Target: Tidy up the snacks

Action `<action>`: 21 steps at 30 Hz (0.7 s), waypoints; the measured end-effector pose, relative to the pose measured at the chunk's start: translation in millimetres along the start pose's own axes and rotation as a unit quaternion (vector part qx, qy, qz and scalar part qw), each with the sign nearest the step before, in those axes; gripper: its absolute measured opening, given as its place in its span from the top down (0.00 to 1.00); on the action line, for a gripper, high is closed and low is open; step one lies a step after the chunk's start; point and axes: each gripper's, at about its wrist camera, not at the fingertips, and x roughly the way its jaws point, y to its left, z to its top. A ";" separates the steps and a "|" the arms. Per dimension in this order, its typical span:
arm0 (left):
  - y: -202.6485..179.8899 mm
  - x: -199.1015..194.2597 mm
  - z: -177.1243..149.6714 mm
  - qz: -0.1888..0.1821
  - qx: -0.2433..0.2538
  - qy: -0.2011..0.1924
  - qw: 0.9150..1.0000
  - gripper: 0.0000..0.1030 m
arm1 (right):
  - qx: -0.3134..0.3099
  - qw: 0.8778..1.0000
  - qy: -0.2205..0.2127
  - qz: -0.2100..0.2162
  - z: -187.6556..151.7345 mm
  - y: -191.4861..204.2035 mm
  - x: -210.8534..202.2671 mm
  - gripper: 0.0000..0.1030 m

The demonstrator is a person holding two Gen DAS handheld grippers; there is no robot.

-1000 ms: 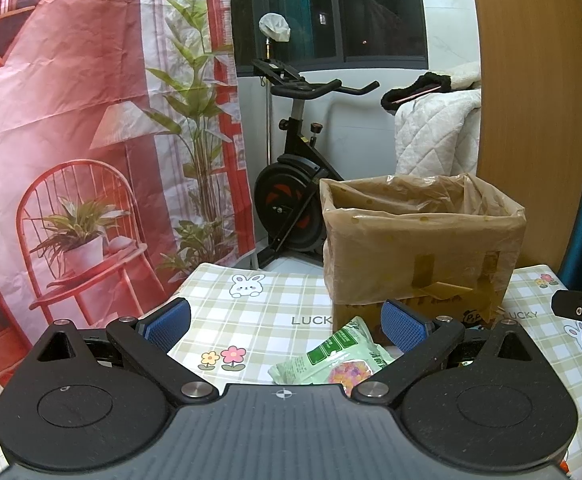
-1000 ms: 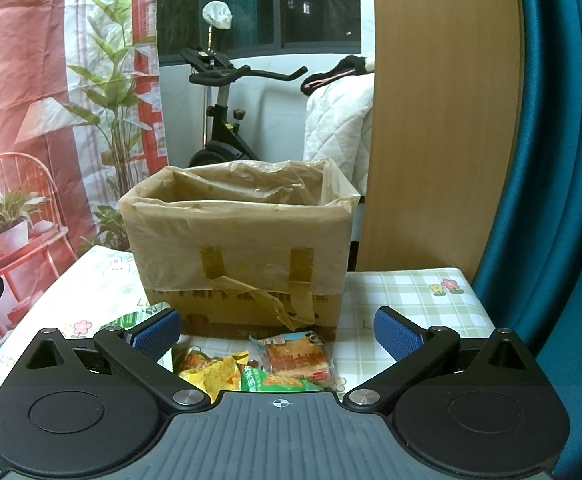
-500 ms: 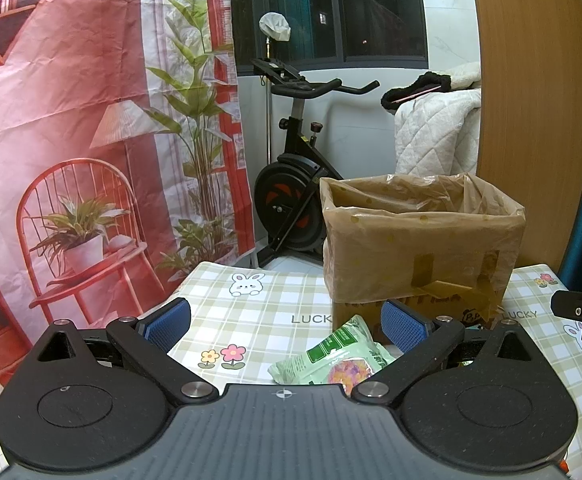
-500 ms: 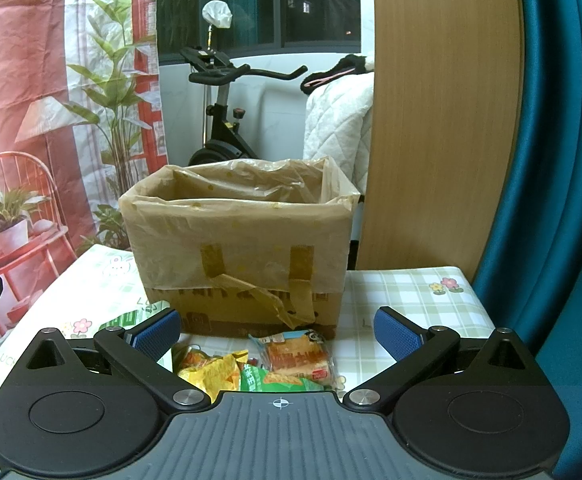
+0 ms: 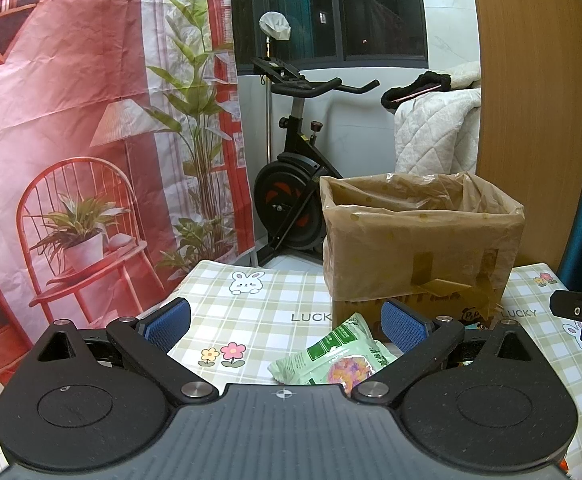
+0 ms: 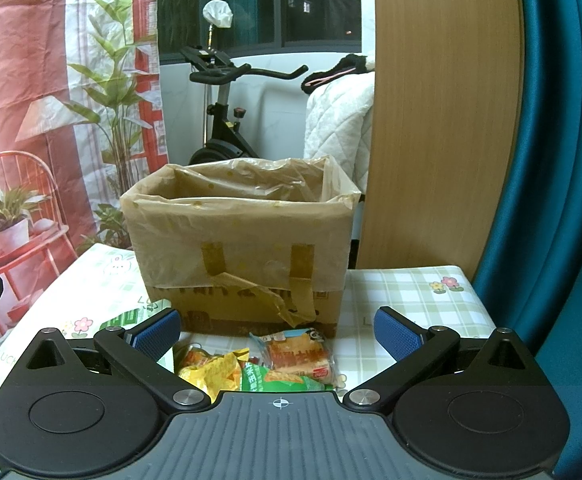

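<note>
A cardboard box (image 5: 419,248) (image 6: 239,248) lined with a tan plastic bag stands open-topped on the checked tablecloth. In the left wrist view a pale green snack bag (image 5: 333,358) lies just in front of the box, between and below the wide-open fingers of my left gripper (image 5: 287,322). In the right wrist view an orange cracker pack (image 6: 299,356), a yellow wrapper (image 6: 215,374) and a green packet (image 6: 279,380) lie in a small heap before the box, under my open right gripper (image 6: 277,330). Neither gripper holds anything.
The checked tablecloth (image 5: 251,308) with bunny and flower prints covers the table. Behind stand an exercise bike (image 5: 291,184), a printed red backdrop (image 5: 71,120), a wooden panel (image 6: 443,120), a teal curtain (image 6: 563,160) and a quilted white cover (image 5: 435,136).
</note>
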 end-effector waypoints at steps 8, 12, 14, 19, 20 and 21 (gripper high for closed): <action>1.3 -1.0 -3.0 -0.013 -0.011 -0.007 1.000 0.01 | 0.004 1.000 -0.002 0.011 -7.8 7.3 0.2 0.00; 4.2 0.5 -6.2 -0.022 -0.027 -0.006 0.999 0.01 | -0.002 1.000 -0.006 0.012 -10.1 9.4 0.8 0.00; 3.8 3.2 -6.8 -0.020 -0.029 -0.005 0.999 0.01 | -0.004 1.000 -0.006 0.012 -9.5 8.5 1.1 0.00; 3.7 11.0 -10.4 -0.006 -0.024 0.006 1.000 0.01 | -0.021 1.000 -0.006 0.011 -8.7 10.7 1.6 0.00; 3.6 12.6 -11.6 -0.002 -0.020 0.006 1.000 0.01 | -0.022 1.000 -0.006 0.013 -9.5 11.0 2.6 0.01; 5.3 14.0 -11.5 0.001 -0.018 0.006 1.000 0.01 | -0.023 1.000 -0.005 0.014 -10.0 11.7 4.2 0.01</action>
